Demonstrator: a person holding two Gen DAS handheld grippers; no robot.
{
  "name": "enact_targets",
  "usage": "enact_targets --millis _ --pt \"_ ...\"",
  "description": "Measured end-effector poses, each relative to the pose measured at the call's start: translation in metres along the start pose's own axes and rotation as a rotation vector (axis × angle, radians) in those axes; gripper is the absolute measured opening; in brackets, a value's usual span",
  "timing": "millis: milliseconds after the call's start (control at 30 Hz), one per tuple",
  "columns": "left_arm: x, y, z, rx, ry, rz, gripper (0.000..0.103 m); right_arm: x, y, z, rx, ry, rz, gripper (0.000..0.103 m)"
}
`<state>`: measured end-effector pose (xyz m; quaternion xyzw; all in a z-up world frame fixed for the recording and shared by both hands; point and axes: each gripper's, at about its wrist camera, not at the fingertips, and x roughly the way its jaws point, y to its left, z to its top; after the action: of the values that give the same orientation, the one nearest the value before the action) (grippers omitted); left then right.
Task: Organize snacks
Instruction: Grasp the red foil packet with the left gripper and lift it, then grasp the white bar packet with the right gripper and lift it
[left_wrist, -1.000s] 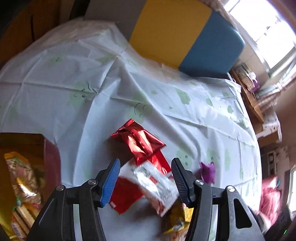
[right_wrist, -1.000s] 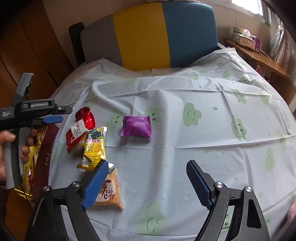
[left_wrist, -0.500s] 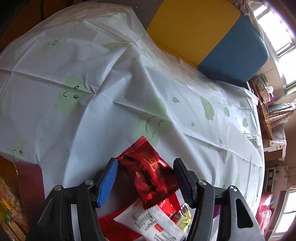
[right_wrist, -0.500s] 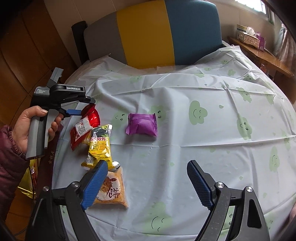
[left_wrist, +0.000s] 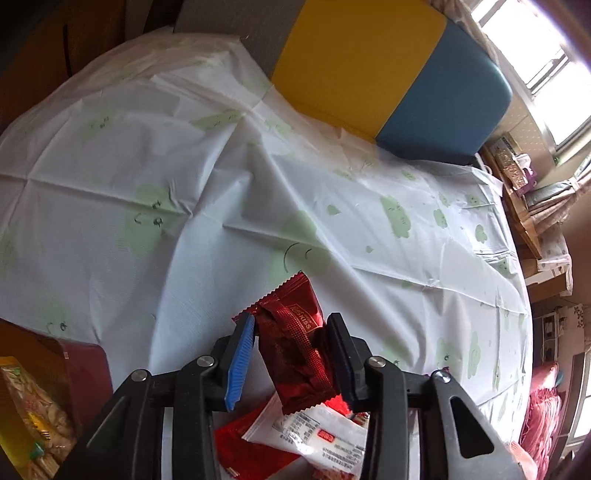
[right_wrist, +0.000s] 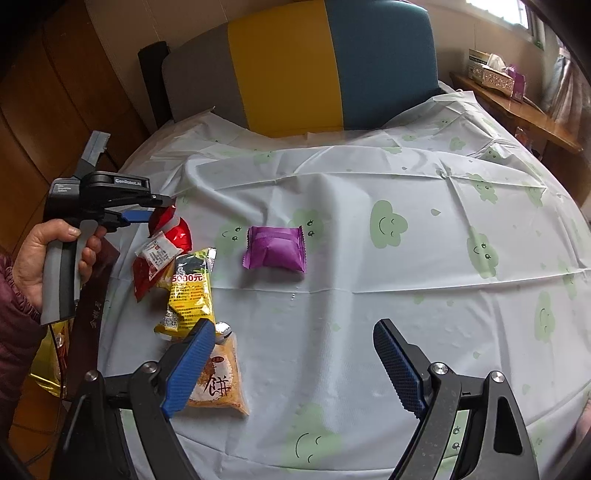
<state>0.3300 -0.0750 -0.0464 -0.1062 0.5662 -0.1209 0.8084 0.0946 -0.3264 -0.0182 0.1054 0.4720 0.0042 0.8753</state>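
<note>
Through the left wrist view we have our left gripper (left_wrist: 291, 354) pinching the dark red snack packet (left_wrist: 295, 343) just above the red-and-white packet (left_wrist: 295, 432), while through the right wrist view our right gripper (right_wrist: 291, 365) hangs wide open and empty, the purple packet (right_wrist: 275, 249) lying well beyond it on the tablecloth (right_wrist: 406, 295).

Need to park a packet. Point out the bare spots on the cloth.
Bare cloth lies right of the purple packet, and behind it toward the chair. Crowded: the left edge, where the red, yellow and orange packets cluster by the left gripper.
</note>
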Motion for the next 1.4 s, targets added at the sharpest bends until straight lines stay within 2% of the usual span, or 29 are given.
enact_targets --millis 167,333,600,833,900,1067,1400 --pt "-0.043 -0.012 -0.016 0.105 -0.067 0.003 0.040 -0.002 -0.004 0.001 0.017 -0.008 -0.012 0.088" --pt "-0.076 -0.032 -0.071 0.278 -0.103 0.023 0.040 -0.003 -0.002 0.000 0.005 -0.015 -0.024 0.088" --pt "-0.082 -0.055 -0.192 0.505 -0.062 0.050 0.040 -0.006 -0.004 -0.002 0.003 -0.028 -0.057 0.088" --pt "-0.068 -0.051 -0.265 0.622 -0.028 0.072 0.040 -0.007 -0.004 -0.004 -0.010 -0.038 -0.086 0.088" --pt "-0.060 -0.044 -0.276 0.624 -0.009 0.078 0.040 -0.007 -0.005 -0.003 -0.005 -0.043 -0.084 0.088" --pt "-0.061 -0.036 -0.284 0.625 -0.078 0.037 0.042 -0.005 -0.005 -0.004 0.002 -0.042 -0.047 0.088" --pt "-0.057 -0.031 -0.295 0.624 -0.163 0.030 0.045 0.004 0.017 -0.010 -0.069 -0.027 0.020 0.088"
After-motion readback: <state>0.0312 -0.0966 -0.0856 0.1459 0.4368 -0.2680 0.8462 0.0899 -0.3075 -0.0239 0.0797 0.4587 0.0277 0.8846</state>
